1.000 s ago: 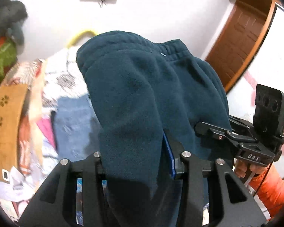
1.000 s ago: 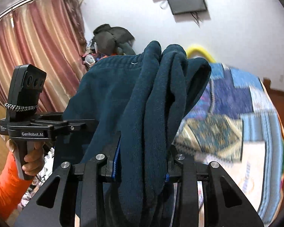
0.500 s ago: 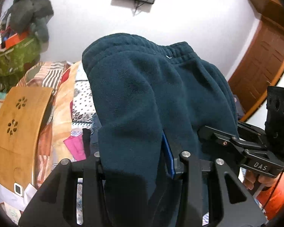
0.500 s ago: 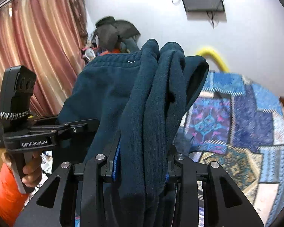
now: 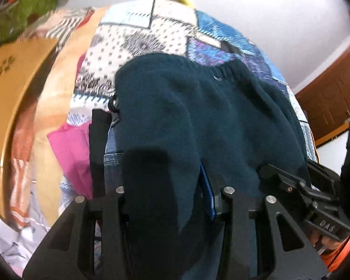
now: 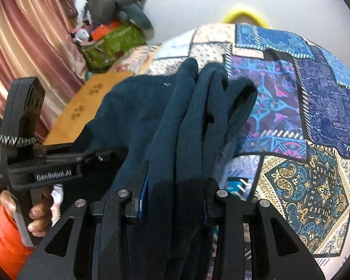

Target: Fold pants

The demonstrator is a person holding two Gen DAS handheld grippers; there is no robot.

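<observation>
A pair of dark teal fleece pants point(image 5: 198, 121) is being held above a bed spread with a blue-and-cream patchwork quilt point(image 6: 315, 107), a bunched fold being clamped in the left hand-held gripper point(image 5: 172, 200) and several stacked layers being pinched in the right hand-held gripper point(image 6: 175, 200). The thick, napped cloth is judged soft, limp and fairly light, unlikely to be slipping from the pads; the ribbed elastic waistband point(image 5: 233, 70) is being read as the firmest place to be gripped. A tan wooden board point(image 5: 9, 88) is being shown beside the quilt.
</observation>
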